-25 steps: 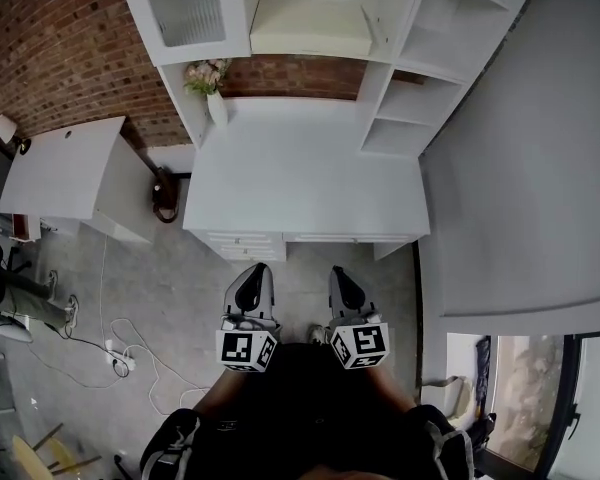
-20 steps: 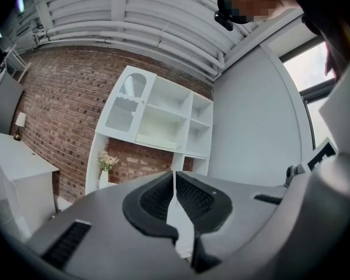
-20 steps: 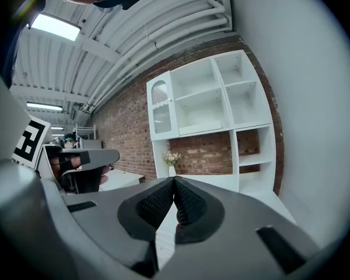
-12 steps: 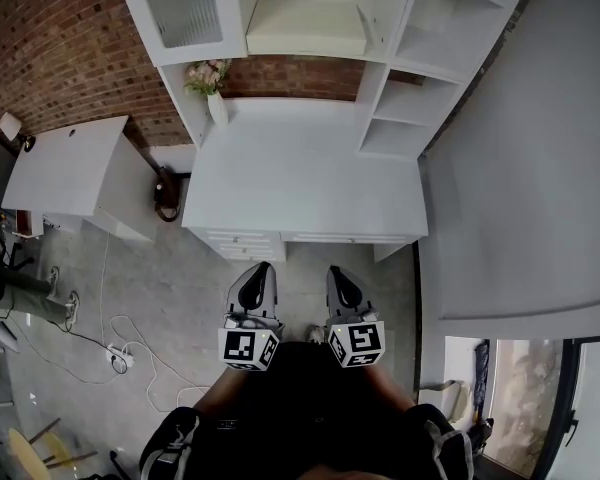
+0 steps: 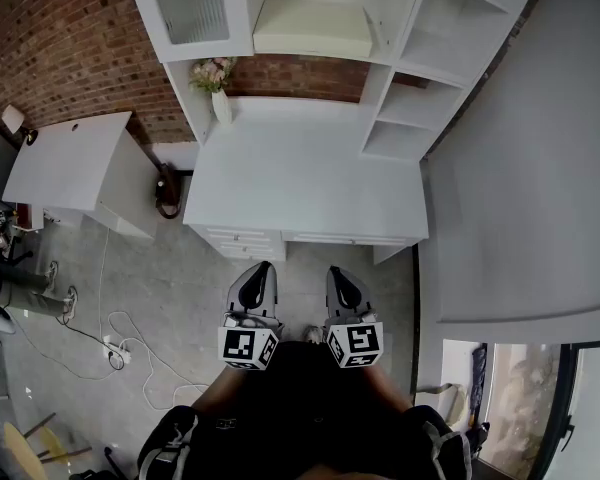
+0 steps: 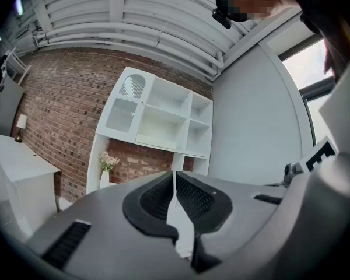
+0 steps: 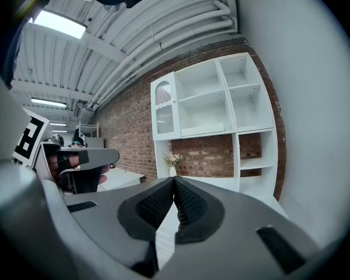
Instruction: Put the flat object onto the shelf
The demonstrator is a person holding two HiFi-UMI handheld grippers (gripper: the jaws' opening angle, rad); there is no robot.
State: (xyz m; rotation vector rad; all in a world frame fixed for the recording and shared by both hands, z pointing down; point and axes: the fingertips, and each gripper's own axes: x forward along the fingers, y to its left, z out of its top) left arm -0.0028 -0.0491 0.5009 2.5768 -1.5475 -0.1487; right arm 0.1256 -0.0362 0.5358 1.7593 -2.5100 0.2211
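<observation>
A flat cream slab (image 5: 310,26) lies on an upper shelf of the white shelf unit (image 5: 405,108), which stands on the white desk (image 5: 300,183). Both grippers hang close to my body over the grey floor, short of the desk's front edge and far from the shelf. My left gripper (image 5: 260,270) is shut and holds nothing; its pads meet in the left gripper view (image 6: 174,175). My right gripper (image 5: 337,272) is shut the same way and empty, its tips (image 7: 175,181) touching. The shelf unit (image 7: 213,107) shows ahead in both gripper views.
A white vase with flowers (image 5: 218,90) stands at the desk's back left. Drawers (image 5: 242,240) sit under the desk front. A second white table (image 5: 65,163) is to the left, cables (image 5: 120,348) lie on the floor, and a grey wall (image 5: 520,168) runs along the right.
Both grippers stay shut and almost in place. The head view has drifted slightly, so the desk and shelf sit a little to the right.
</observation>
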